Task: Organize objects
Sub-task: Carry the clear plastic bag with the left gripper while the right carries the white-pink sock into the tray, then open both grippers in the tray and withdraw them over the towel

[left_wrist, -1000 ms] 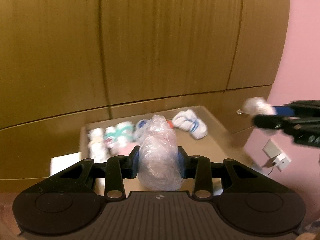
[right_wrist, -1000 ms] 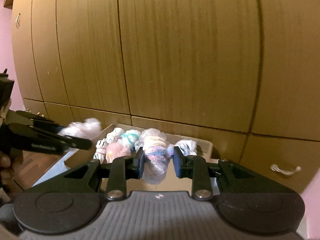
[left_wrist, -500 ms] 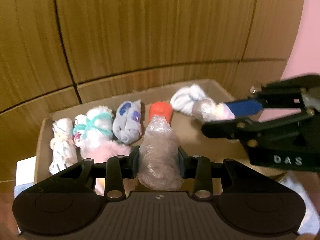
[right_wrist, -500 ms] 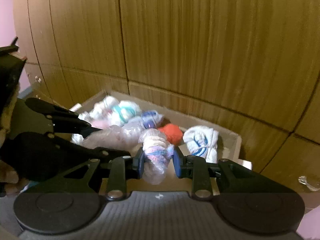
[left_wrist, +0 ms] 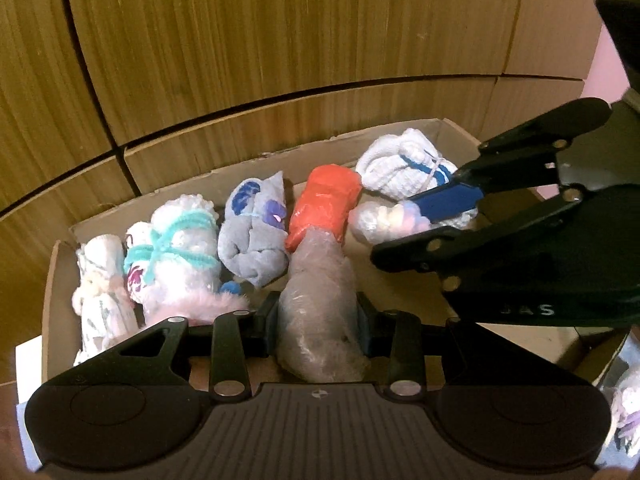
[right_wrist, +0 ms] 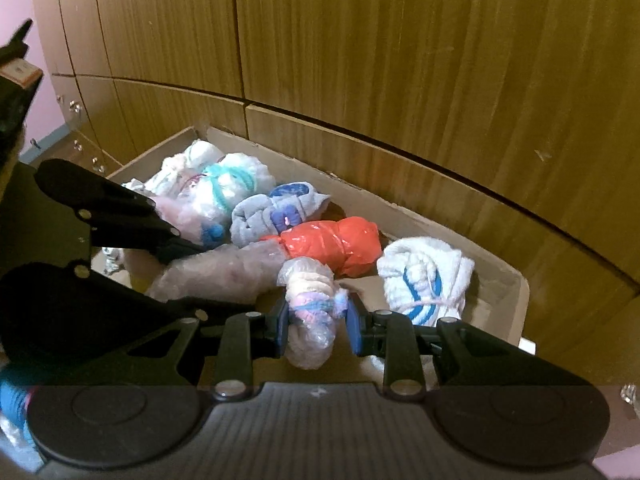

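A cardboard box (left_wrist: 60, 264) holds a row of rolled bundles: a white one (left_wrist: 100, 280), a white one tied with teal yarn (left_wrist: 176, 248), a grey-blue one (left_wrist: 256, 236), an orange one (left_wrist: 326, 204) and a white-and-blue one (left_wrist: 404, 164). My left gripper (left_wrist: 318, 316) is shut on a plastic-wrapped pinkish bundle (left_wrist: 320, 312), held over the box just in front of the orange one. My right gripper (right_wrist: 318, 324) is shut on a plastic-wrapped pastel bundle (right_wrist: 310, 304), held over the box between the orange (right_wrist: 336, 244) and white-and-blue (right_wrist: 424, 280) bundles.
Wooden cabinet doors and drawers (left_wrist: 280, 40) rise right behind the box. The box's right wall (right_wrist: 516, 292) stands beside the white-and-blue bundle. Another bundle (left_wrist: 628, 408) lies outside the box at the lower right. A pink wall (right_wrist: 16, 20) is at the far left.
Both grippers have moved forward and down over the box, each still holding its bundle. The two grippers have come close together.
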